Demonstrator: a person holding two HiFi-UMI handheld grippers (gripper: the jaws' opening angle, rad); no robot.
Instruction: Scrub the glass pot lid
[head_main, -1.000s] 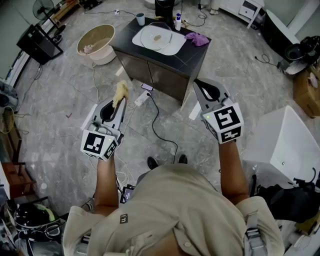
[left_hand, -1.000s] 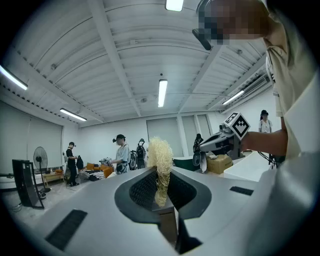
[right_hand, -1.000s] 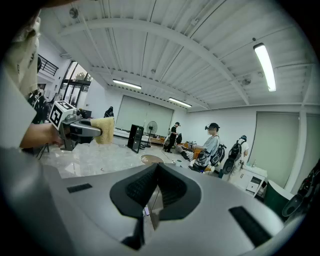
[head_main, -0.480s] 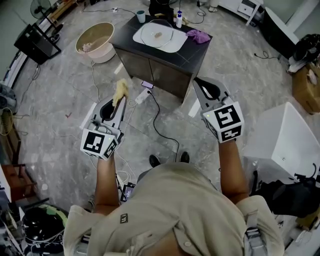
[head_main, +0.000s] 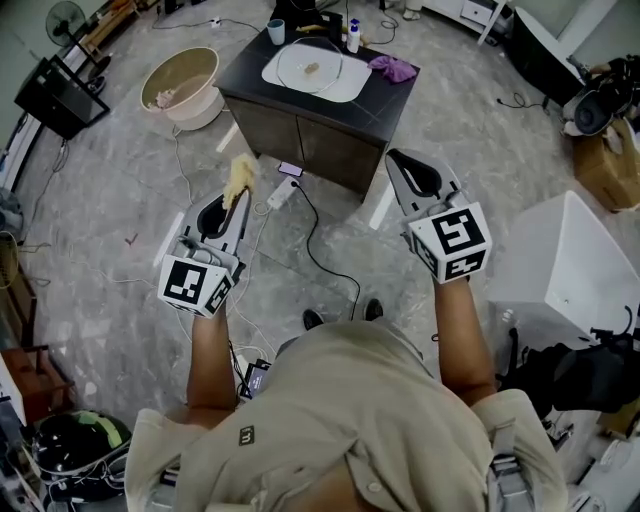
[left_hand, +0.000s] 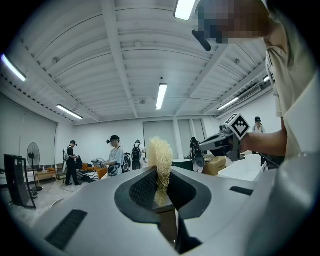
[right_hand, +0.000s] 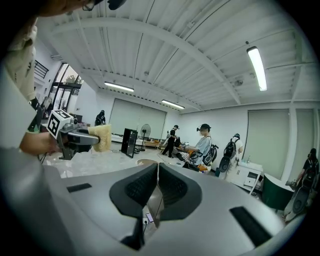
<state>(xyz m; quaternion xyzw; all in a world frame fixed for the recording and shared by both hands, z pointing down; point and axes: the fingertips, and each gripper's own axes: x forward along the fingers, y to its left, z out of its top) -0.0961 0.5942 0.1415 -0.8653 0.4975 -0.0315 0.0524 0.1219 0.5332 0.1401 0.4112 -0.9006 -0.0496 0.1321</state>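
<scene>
The glass pot lid (head_main: 310, 70) lies on a white tray (head_main: 352, 88) on top of a dark cabinet (head_main: 330, 140), far ahead of both grippers. My left gripper (head_main: 238, 192) is held over the floor, shut on a yellow fibrous scrubber (head_main: 239, 178) that sticks up past its tips. The left gripper view shows that scrubber (left_hand: 159, 157) pinched between the jaws. My right gripper (head_main: 399, 160) is shut with nothing in it, level with the left and nearer the cabinet's right corner. In the right gripper view its jaws (right_hand: 156, 167) meet, and the scrubber (right_hand: 102, 137) shows at left.
A beige basin (head_main: 182, 85) stands on the floor left of the cabinet. A power strip (head_main: 283, 193) and a black cable (head_main: 320, 265) lie in front of it. On the cabinet are a purple cloth (head_main: 393, 68), a bottle (head_main: 353, 38) and a cup (head_main: 276, 32). A white box (head_main: 565, 280) stands at right. Several people stand far off.
The cabinet and basin have shifted slightly up in the head view. Both grippers keep the same pose, and the left still holds the scrubber.
</scene>
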